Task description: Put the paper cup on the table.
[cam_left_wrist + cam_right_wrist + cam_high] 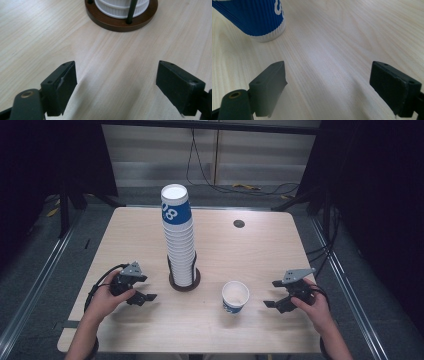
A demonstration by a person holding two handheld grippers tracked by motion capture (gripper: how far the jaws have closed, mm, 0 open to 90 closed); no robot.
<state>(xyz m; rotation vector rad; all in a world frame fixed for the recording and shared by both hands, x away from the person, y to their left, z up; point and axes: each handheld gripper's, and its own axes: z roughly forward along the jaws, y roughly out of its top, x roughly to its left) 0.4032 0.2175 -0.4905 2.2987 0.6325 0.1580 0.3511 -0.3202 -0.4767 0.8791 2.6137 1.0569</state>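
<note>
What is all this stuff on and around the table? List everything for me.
Cup stack: one tall stack, white ribbed cups with a blue-banded one on top, middle of the table.
Holder: one, dark brown round base with thin black rods, under the stack.
Single cup: one, blue and white, upright, right of the holder.
Table: one, light wood.
Round cap: one, dark, far right part of the tabletop.
Cables: several, black and yellow, on the floor behind.
Left gripper: one, black, jaws open, near the holder.
Right gripper: one, black, jaws open, right of the single cup.
</note>
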